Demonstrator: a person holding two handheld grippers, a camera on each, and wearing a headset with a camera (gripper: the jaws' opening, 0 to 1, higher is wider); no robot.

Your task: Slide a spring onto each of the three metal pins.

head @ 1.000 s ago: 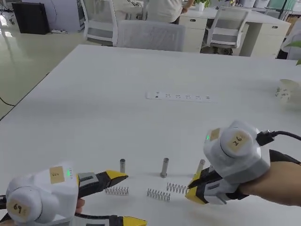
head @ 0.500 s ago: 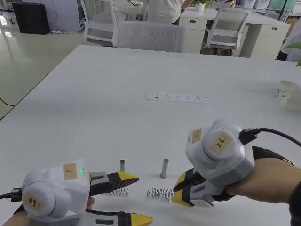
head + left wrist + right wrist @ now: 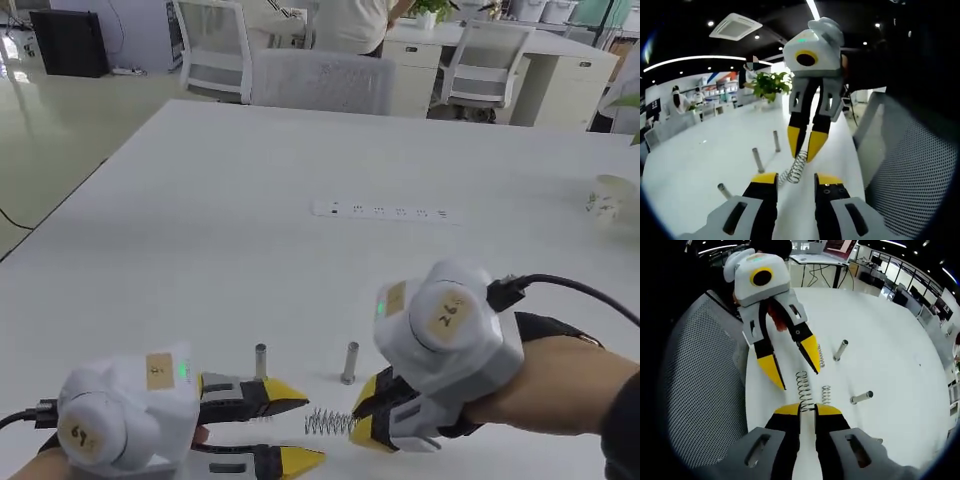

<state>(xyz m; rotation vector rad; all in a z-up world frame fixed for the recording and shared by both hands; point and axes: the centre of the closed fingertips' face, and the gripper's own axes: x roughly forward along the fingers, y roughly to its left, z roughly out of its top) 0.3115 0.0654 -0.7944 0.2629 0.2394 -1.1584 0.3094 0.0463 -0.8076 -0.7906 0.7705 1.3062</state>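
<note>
Three pins (image 3: 758,160) stand bare on the bench (image 3: 300,150), so every spring is left to fit. Your right tool (image 3: 807,410) is pinched closed on one spring (image 3: 803,387); your left tool (image 3: 790,178) stands wide, the spring's free end between its jaws.

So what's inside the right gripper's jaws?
One end of a spring, pinched by the right gripper. The rest sticks out toward the left gripper; the pinched coils are hidden.
</note>
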